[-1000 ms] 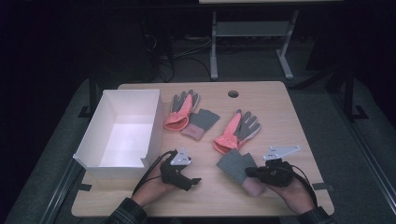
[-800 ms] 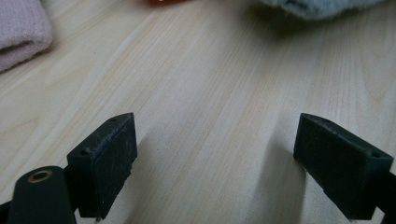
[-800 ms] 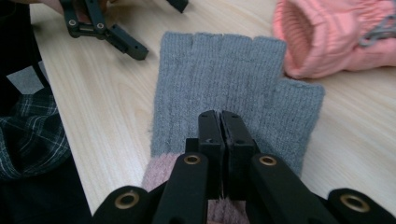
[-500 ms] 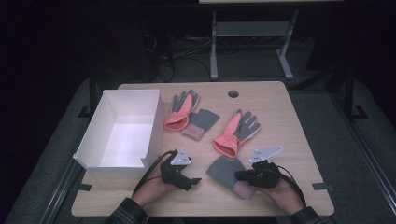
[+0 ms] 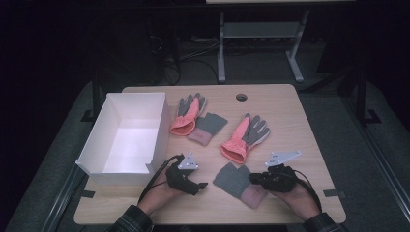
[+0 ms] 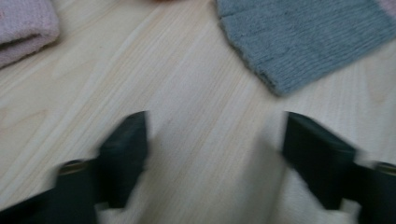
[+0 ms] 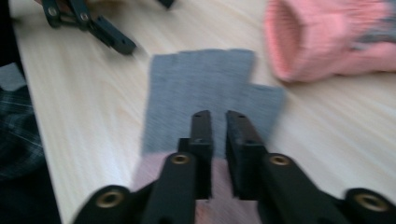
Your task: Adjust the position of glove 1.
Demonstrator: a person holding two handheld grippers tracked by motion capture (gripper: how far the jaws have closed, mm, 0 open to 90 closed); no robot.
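Right tongs (image 7: 217, 123) pinch grey mitten (image 7: 205, 88); left tongs (image 6: 215, 154) closing over bare table (image 6: 187, 84).

The box (image 5: 126, 133) sits on the bench (image 5: 300, 125) at its left side. Right of the box lie two gloves (image 5: 191, 113) (image 5: 246, 135). The mitten (image 5: 238, 182) lies near the front edge, right of the box, with the second mitten (image 5: 209, 127) farther back.

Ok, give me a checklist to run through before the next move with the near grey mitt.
1. Right claw shut on the near grey mitt at its pink cuff: ok.
2. Hold firm enough to lift: cannot tell.
3. Left claw open, jaws just been closing, only bare table between them: ok.
4. White box empty: ok.
5. Way from mitt to box free: not ok, the left claw sits between.
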